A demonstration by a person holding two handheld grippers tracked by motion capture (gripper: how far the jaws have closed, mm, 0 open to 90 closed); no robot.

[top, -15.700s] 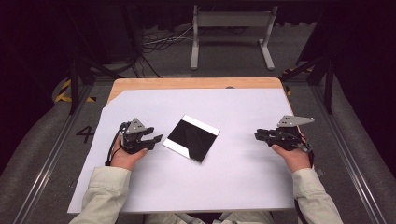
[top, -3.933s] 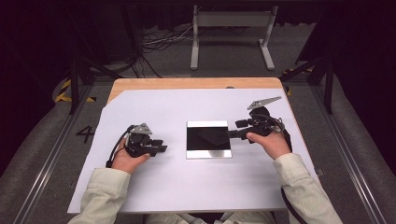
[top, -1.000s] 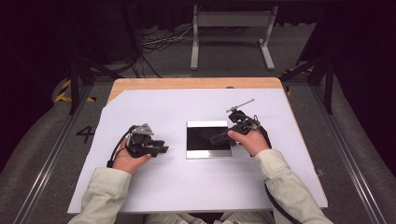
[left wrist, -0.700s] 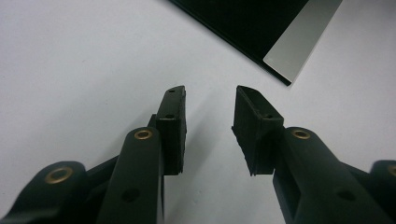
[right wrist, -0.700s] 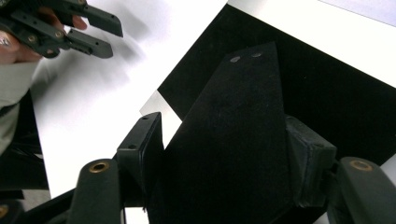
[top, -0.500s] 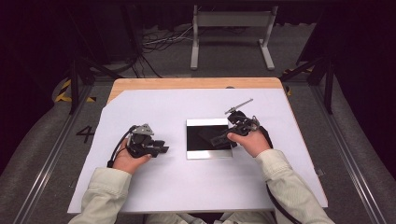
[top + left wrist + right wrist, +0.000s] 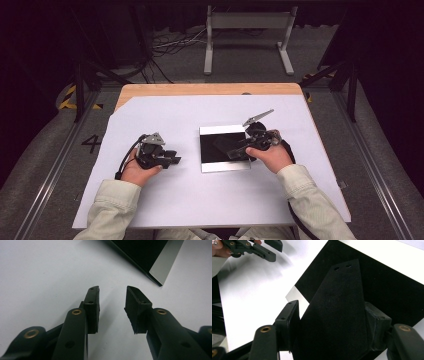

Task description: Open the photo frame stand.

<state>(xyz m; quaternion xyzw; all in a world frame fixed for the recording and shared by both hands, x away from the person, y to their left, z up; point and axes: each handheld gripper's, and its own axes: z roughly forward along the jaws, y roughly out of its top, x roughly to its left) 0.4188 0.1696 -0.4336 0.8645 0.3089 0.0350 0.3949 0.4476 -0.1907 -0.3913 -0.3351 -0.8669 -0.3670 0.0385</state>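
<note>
Right gripper [image 7: 239,150] clasps a black wedge-shaped piece [image 7: 337,315] over the black panel [image 7: 220,150]; left gripper [image 7: 172,161], released, rests well left of it.

High view sits above your side, looking fwd and down on the whole tabletop [image 7: 165,205], fairly far off. Left gripper view rides your left hand-held gripper [image 7: 111,306], v. close to the surface, facing a corner of the black tray [image 7: 140,252]. Right gripper view looks along the right hand-held gripper [image 7: 332,325], close over that tray. All 3 views share the tray.
</note>
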